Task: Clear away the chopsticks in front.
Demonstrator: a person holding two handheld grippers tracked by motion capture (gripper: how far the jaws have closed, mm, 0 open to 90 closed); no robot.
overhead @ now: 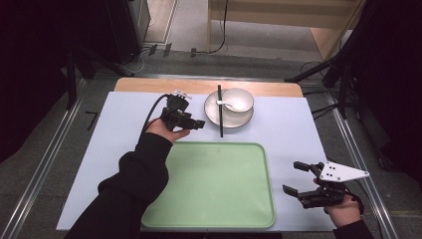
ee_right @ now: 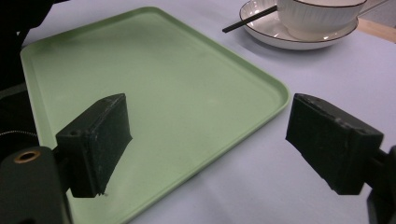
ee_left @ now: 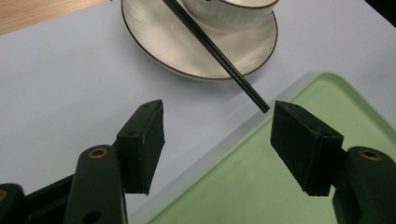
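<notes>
We look down on a desk (overhead: 124, 149) covered by a pale blue sheet, with a person's two forearms coming in from the bottom edge.

The left tool (overhead: 198, 124) sits just above the far left corner of a green tray (overhead: 219, 219) and points toward a white plate (overhead: 213, 113). Its jaws stand wide apart with nothing between them.

The plate lies near the far edge of the desk, just beyond the tray. On it stands a white bowl (overhead: 238, 99) with a white spoon (overhead: 229, 104) resting inside. Black chopsticks (overhead: 220, 117) lie across the left part of the plate, beside the bowl, and their near end juts over the plate's rim toward the tray.

In the left gripper view, the chopsticks (ee_left: 219, 58) run down from the plate (ee_left: 159, 42) and their tip ends just ahead of this tool (ee_left: 217, 128), close to the right-hand jaw but not touching it. The tray's corner (ee_left: 261, 186) lies under that jaw.

The right tool (overhead: 297, 178) hovers off the tray's right edge, well apart from the plate, jaws spread and empty. In the right gripper view, the tray (ee_right: 177, 93) spreads between and beyond this tool (ee_right: 208, 135), with the plate (ee_right: 280, 37), bowl (ee_right: 317, 16) and chopsticks (ee_right: 247, 19) far off.
</notes>
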